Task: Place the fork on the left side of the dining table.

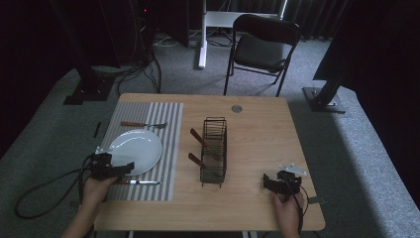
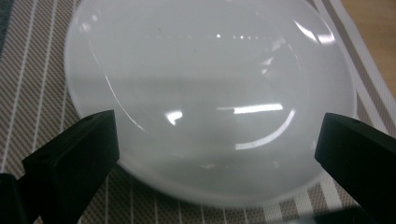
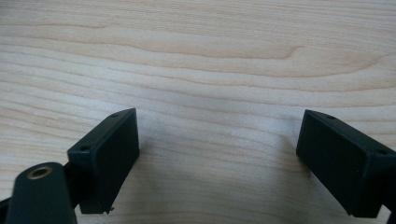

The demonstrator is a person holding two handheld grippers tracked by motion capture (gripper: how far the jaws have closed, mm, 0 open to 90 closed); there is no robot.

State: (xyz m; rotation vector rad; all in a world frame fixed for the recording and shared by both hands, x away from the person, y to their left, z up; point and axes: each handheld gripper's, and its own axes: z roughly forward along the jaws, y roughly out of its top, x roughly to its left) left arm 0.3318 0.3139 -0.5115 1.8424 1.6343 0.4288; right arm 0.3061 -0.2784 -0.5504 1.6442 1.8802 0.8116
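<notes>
While the left gripper (image 2: 217,154) hangs with jaws wide apart over the near rim of the white plate (image 1: 135,150) on the striped placemat (image 1: 171,148), any pinch should take that rim squarely. Near right, the right gripper (image 3: 217,163) idles open above bare table (image 1: 257,129).

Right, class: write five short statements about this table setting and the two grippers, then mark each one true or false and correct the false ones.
1. The white plate lies on the striped placemat. True.
2. The left gripper is shut on the plate. False: its jaws stand open, with the plate's near rim between them.
3. The fork lies beyond the plate. True.
4. The wire rack stands on the placemat. False: it stands on the bare wooden table.
5. The right gripper holds a knife. False: its open jaws hold nothing, over bare wood.
</notes>
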